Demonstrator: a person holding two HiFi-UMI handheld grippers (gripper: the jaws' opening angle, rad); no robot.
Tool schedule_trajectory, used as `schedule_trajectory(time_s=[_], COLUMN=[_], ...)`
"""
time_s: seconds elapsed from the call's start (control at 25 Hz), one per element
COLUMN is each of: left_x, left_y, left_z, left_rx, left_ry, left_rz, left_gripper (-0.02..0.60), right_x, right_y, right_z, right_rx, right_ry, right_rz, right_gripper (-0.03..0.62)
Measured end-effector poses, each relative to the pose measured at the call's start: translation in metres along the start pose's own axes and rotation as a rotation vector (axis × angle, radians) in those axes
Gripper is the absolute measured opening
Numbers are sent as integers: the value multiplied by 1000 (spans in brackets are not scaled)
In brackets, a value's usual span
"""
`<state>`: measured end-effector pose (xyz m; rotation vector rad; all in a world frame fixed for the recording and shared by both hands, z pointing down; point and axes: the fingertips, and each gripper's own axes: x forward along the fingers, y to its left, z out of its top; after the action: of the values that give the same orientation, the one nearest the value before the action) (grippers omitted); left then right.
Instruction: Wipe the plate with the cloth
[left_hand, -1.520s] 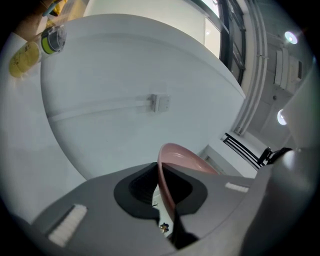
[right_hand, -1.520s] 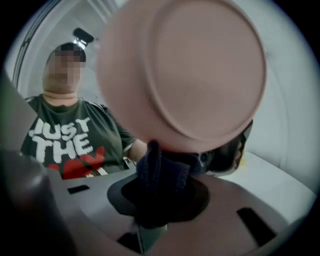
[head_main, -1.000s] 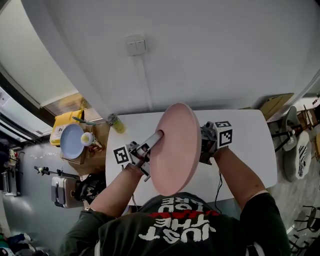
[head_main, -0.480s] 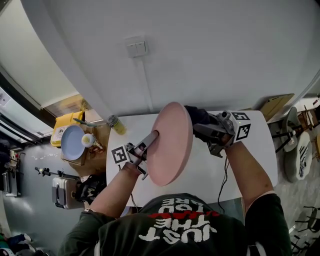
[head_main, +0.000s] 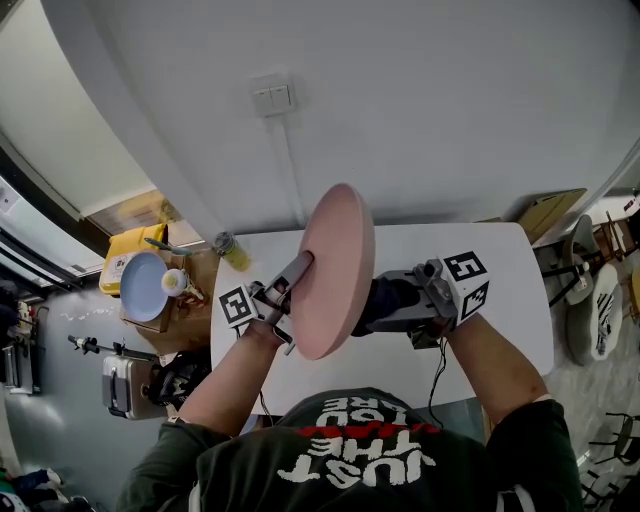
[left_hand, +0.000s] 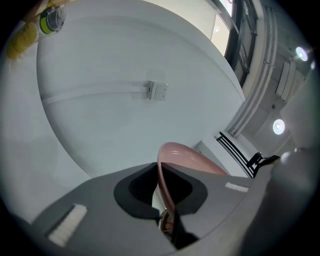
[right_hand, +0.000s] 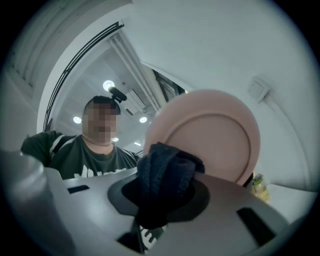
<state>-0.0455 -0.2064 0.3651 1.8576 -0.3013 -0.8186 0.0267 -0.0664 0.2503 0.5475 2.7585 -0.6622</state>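
Note:
A pink plate (head_main: 335, 270) stands on edge above the table. My left gripper (head_main: 290, 280) is shut on its left rim. In the left gripper view the plate's rim (left_hand: 165, 185) runs between the jaws of that gripper (left_hand: 162, 200). My right gripper (head_main: 395, 305) is shut on a bunched dark cloth (head_main: 385, 298). The cloth's tip meets the lower right face of the plate. In the right gripper view the cloth (right_hand: 165, 175) fills the jaws of that gripper (right_hand: 160, 200), with the plate's face (right_hand: 210, 135) just beyond it.
A white table (head_main: 480, 260) lies under both grippers. A yellow bottle (head_main: 232, 247) stands at its far left corner. Left of the table, a blue plate (head_main: 143, 283) rests on a box. A wall switch (head_main: 272, 95) is on the wall behind.
The right gripper with the cloth swung up along the plate's right face, then came down to its lower part. The plate shifted up and to the left in the left gripper.

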Motion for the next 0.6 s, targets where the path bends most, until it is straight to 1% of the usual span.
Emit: schedule_trajectory(time_s=[0.08,0.2,0.28,0.36,0.44,0.48,0.52,0.6], left_x=[11,9,10,10,3,-2,-6,-12], left_y=[-8,-15,-14,-12,-11,-10,-10,-7], left_z=[-10,-19,-23,-26,-22,-20,-18,-19], left_rx=[-8,-26,-47,-59,-51,-38,-22,4], left_ry=[20,43,43,34,27,28,31,43], left_rz=[-25,-40,-30,-23,-26,-28,-29,-24], left_gripper=[18,18,18,18,18,18,18,18], right_x=[5,13,6,-6,-13,-17,-23,-33], right_y=[-9,-28,-41,-57,-76,-84,-87,-84], right_z=[-21,-48,-50,-47,-42,-37,-29,-9], right_rx=[27,46,44,37,32,31,30,20], right_ry=[48,95,101,107,89,63,26,-46], right_rz=[-15,-67,-121,-199,-286,-322,-345,-349], right_gripper=[74,74,74,74,74,74,74,74])
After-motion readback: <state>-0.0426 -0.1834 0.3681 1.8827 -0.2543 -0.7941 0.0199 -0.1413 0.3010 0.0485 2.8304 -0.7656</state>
